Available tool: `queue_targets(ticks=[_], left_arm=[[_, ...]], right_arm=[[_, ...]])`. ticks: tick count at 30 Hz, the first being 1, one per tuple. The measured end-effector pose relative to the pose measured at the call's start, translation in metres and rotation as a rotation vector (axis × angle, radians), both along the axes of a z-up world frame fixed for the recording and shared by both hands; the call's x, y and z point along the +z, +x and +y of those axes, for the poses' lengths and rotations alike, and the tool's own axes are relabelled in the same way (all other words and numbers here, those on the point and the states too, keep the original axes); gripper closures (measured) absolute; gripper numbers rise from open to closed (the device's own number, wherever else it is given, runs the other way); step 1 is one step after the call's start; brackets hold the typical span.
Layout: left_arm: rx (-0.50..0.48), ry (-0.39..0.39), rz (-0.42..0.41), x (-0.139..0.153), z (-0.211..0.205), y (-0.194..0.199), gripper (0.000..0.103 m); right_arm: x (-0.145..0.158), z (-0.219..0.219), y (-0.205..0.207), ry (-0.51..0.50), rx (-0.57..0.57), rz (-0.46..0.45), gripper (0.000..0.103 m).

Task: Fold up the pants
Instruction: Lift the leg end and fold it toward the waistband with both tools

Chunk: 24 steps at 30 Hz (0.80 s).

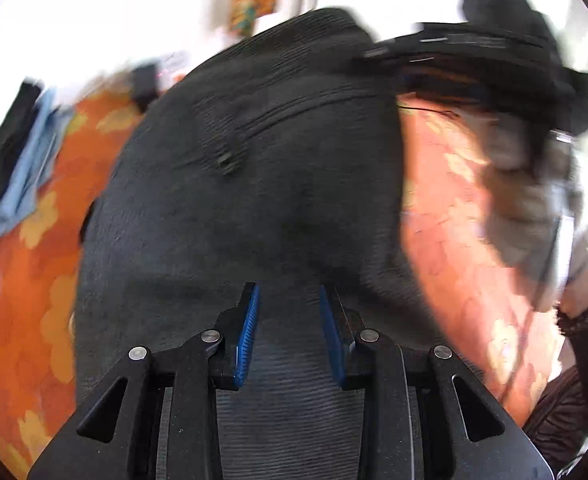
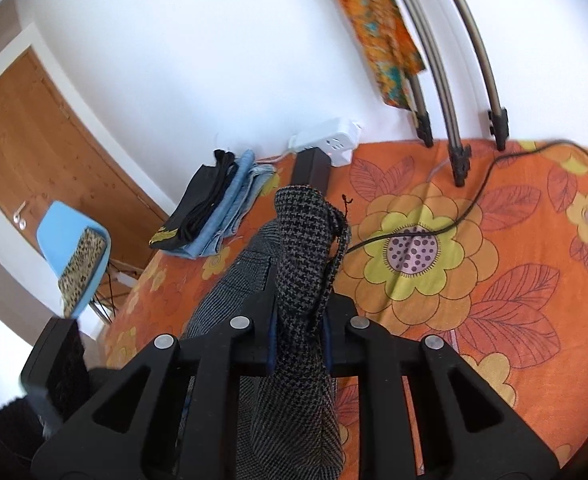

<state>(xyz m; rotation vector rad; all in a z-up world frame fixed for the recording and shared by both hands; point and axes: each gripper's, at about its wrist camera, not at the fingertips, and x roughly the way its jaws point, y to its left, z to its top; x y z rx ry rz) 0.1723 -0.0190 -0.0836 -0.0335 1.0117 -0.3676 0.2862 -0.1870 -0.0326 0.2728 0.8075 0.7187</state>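
The dark grey checked pants point(image 1: 254, 184) lie on the orange flowered bedcover point(image 1: 26, 280) and fill the middle of the blurred left wrist view. My left gripper point(image 1: 290, 300) hovers over them with its blue pads apart and nothing between them. My right gripper point(image 2: 298, 320) is shut on a bunched fold of the pants point(image 2: 306, 240), which stands up between its fingers above the bedcover point(image 2: 494, 264). The right gripper and the gloved hand on it also show in the left wrist view point(image 1: 526, 184) at the right, blurred.
A stack of folded black and blue clothes point(image 2: 218, 204) lies at the far edge by the wall. A white power strip point(image 2: 330, 144), a black box point(image 2: 310, 168), a black cable point(image 2: 478, 196) and drying-rack legs point(image 2: 458, 160) are on the cover. A blue chair point(image 2: 74, 256) stands beside the bed.
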Motion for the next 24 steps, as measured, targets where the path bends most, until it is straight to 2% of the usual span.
queue_targets(ticks=[2, 3, 4, 5, 10, 13, 15, 18, 19, 22, 24], left_arm=[[0.031, -0.017, 0.076, -0.018, 0.012, 0.013, 0.075], [0.035, -0.029, 0.050, -0.018, 0.014, 0.013, 0.075], [0.042, -0.006, 0.059, -0.018, 0.014, 0.015, 0.075], [0.049, -0.025, 0.055, -0.015, 0.016, 0.016, 0.075], [0.138, -0.060, -0.067, 0.030, 0.053, 0.004, 0.075], [0.225, -0.040, -0.159, 0.053, 0.092, -0.002, 0.075], [0.285, -0.056, -0.176, 0.060, 0.120, -0.012, 0.075], [0.360, -0.108, -0.164, 0.064, 0.151, -0.009, 0.075], [0.374, -0.128, -0.156, 0.068, 0.155, -0.020, 0.075], [0.389, -0.182, -0.131, 0.064, 0.168, -0.032, 0.075], [0.386, -0.183, -0.129, 0.068, 0.167, -0.043, 0.075]], right_arm=[[0.008, 0.006, -0.008, -0.021, 0.018, -0.026, 0.086], [0.012, 0.010, -0.011, -0.033, 0.022, -0.037, 0.086], [0.015, 0.012, -0.013, -0.038, 0.027, -0.043, 0.086], [0.020, 0.015, -0.017, -0.046, 0.036, -0.054, 0.086], [0.042, 0.030, -0.047, -0.099, 0.088, -0.140, 0.087], [0.054, 0.044, -0.080, -0.160, 0.147, -0.217, 0.087], [0.058, 0.058, -0.111, -0.222, 0.210, -0.274, 0.087], [0.058, 0.079, -0.156, -0.319, 0.288, -0.343, 0.087], [0.056, 0.085, -0.169, -0.346, 0.311, -0.358, 0.087], [0.047, 0.101, -0.202, -0.411, 0.376, -0.394, 0.087], [0.035, 0.113, -0.226, -0.470, 0.423, -0.425, 0.087]])
